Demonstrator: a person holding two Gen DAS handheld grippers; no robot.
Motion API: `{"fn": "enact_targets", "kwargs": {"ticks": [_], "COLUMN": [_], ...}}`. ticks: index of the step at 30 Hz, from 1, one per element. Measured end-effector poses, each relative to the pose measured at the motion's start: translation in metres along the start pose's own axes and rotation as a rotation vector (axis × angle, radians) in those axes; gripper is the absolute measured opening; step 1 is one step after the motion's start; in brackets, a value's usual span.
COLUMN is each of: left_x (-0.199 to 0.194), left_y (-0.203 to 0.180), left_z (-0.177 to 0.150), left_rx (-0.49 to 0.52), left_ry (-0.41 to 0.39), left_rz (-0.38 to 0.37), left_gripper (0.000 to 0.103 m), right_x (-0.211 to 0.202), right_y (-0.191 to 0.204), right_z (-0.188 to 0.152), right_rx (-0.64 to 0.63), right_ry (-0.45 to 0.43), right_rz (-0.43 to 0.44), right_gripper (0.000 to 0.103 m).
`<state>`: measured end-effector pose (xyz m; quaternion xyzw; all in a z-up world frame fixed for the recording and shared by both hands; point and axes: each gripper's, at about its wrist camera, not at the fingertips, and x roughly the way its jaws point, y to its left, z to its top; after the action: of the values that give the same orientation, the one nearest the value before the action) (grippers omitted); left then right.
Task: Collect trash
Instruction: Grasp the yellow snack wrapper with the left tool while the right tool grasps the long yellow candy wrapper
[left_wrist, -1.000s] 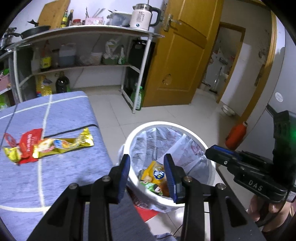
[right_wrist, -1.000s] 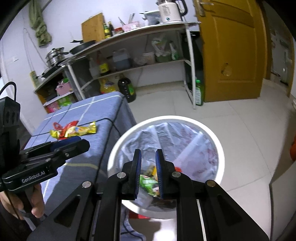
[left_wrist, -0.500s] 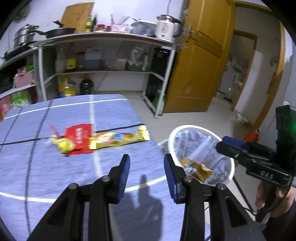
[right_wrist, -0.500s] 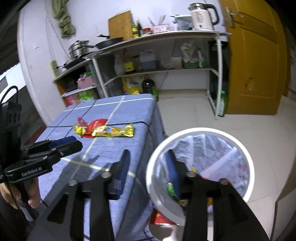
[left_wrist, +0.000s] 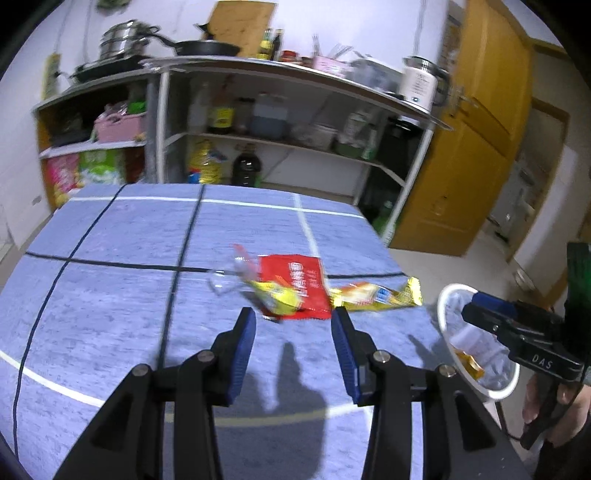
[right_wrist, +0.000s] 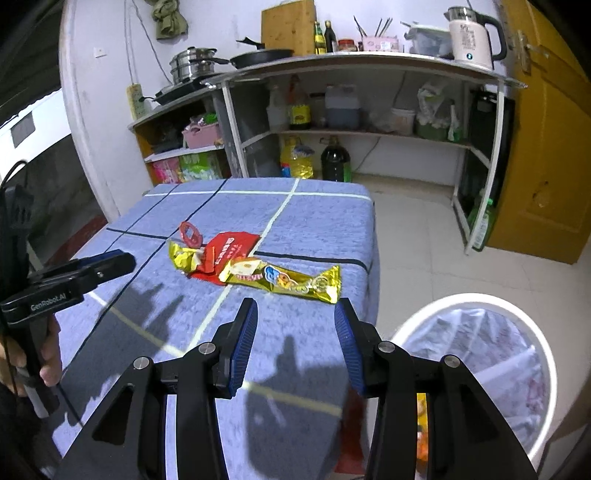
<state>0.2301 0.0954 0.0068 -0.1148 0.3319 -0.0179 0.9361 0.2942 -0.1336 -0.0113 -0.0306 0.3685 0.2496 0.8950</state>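
Two grippers hover over a low table (right_wrist: 321, 206) draped in a blue cloth crossed by white and dark lines. The left gripper (left_wrist: 293, 332) stands parted with nothing between its blue pads, and its jaws have just been opening further. The right gripper (right_wrist: 295, 332) is also spread and empty, having sprung apart a moment ago. Ahead of both, near the middle of the cloth, lies a small heap of trash: a red wrapper (left_wrist: 297, 286), a crumpled yellow wrapper (right_wrist: 184, 256) overlapping it, and a long gold snack wrapper (right_wrist: 286, 278) stretched toward the table's edge. Just beside that edge, on the pale tiled floor, sits a white bin (right_wrist: 476, 301) lined with a thin plastic bag. Beyond the table a metal shelf unit (right_wrist: 369, 72) carries a frying pan, pots, bottles and a white kettle (right_wrist: 472, 35), next to an orange-brown door (right_wrist: 554, 147).
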Motion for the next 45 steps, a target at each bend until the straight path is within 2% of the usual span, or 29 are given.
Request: {"fn": "enact_targets", "kwargs": {"ticks": [6,9,16,24,25,27,29,30,32,40,45], "left_x": [0.026,0.037,0.063,0.079,0.080,0.083,0.086,0.088,0.092,0.089,0.072], "left_y": [0.018,0.023,0.016,0.010,0.009,0.005,0.001,0.000,-0.001,0.001,0.006], "left_z": [0.009,0.012,0.016,0.018,0.019,0.019,0.018,0.019,0.017,0.015,0.016], "left_rx": [-0.035,-0.061,-0.089,-0.075,-0.070,-0.058,-0.039,-0.035,-0.028,-0.018,-0.023], "left_ry": [0.020,0.041,0.096,0.108,0.107,0.108,0.112,0.114,0.128,0.107,0.081], "left_rz": [0.035,0.018,-0.008,-0.003,-0.003,-0.010,-0.009,-0.007,-0.004,-0.002,-0.022], "left_gripper": [0.045,0.045,0.045,0.045,0.045,0.045,0.044,0.039,0.031,0.026,0.025], "right_x": [0.029,0.041,0.066,0.084,0.086,0.090,0.091,0.090,0.089,0.084,0.071], "right_y": [-0.012,-0.020,-0.028,-0.031,-0.031,-0.030,-0.031,-0.031,-0.031,-0.027,-0.028], "right_z": [0.013,0.016,0.022,0.029,0.028,0.027,0.025,0.024,0.023,0.020,0.021], "right_rx": [0.070,0.121,0.176,0.186,0.188,0.187,0.190,0.195,0.193,0.175,0.171], "right_ry": [0.034,0.051,0.086,0.121,0.130,0.147,0.147,0.147,0.148,0.148,0.121], "right_rz": [-0.010,-0.015,-0.003,-0.012,-0.008,-0.014,-0.018,-0.014,-0.013,-0.009,-0.009], "right_gripper": [0.045,0.045,0.045,0.044,0.042,0.023,0.020,0.014,0.009,0.004,0.004]}}
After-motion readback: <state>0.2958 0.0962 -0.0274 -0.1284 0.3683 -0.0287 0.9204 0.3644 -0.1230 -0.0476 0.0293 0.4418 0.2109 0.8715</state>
